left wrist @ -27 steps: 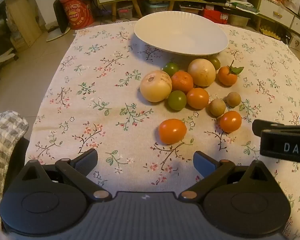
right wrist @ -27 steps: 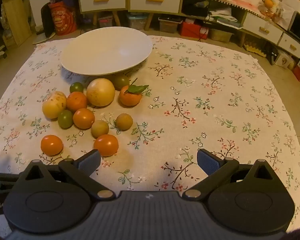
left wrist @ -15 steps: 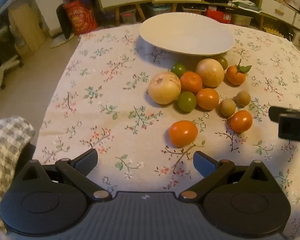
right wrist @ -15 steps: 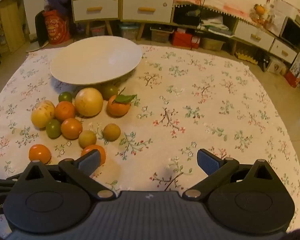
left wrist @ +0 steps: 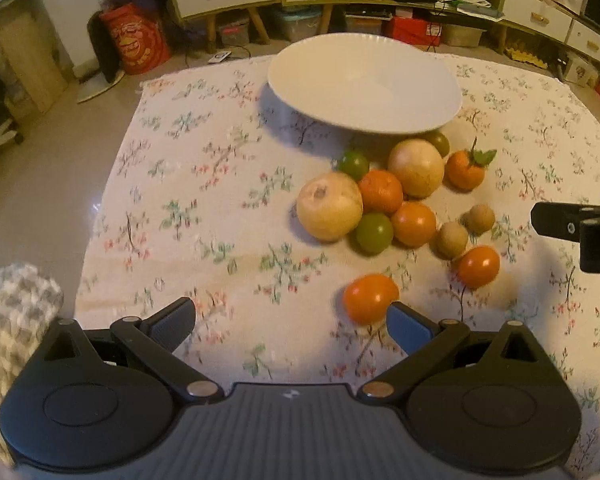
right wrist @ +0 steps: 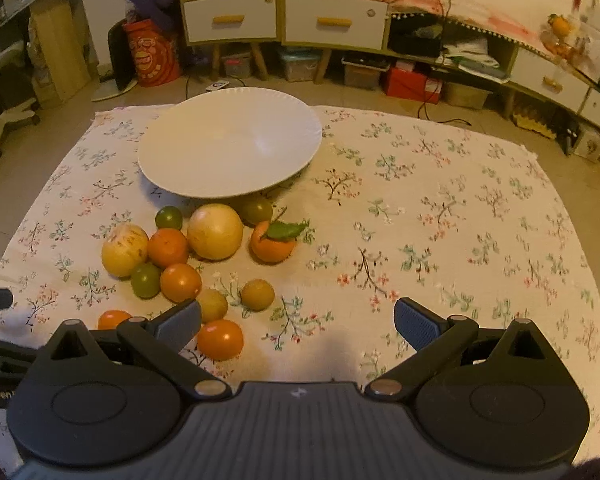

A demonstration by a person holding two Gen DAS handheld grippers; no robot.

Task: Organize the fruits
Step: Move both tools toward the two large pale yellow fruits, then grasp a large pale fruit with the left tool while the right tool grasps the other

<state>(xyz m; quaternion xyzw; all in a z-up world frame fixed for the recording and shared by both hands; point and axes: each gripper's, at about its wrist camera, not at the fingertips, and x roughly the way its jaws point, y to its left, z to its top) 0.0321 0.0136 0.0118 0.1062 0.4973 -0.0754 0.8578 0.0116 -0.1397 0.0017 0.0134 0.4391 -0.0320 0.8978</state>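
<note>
Floral cloth (right wrist: 440, 216) covers the counter, with white drawers (right wrist: 334, 20) and cluttered shelves behind it. A white plate (right wrist: 204, 176) sits at the far side, bare. Just in front of it the fruit is clustered on the cloth — two pale yellow fruits (right wrist: 215, 231), several oranges (right wrist: 168, 247), small green fruits (right wrist: 145, 279) and two brownish ones (right wrist: 257, 294). A leafed orange (right wrist: 273, 245) lies at the cluster's right edge. Two orange fruits lie nearest the tools: one (left wrist: 370, 298) is seen just ahead of the left tool's right finger, apart from the cluster, and the other (right wrist: 220, 339) lies just inside the right tool's left finger. The left tool (left wrist: 292, 320) is held spread wide with nothing between its fingers. The right tool (right wrist: 298, 322) is likewise spread wide and holds nothing. A checked cloth (left wrist: 12, 320) shows at the left edge.
</note>
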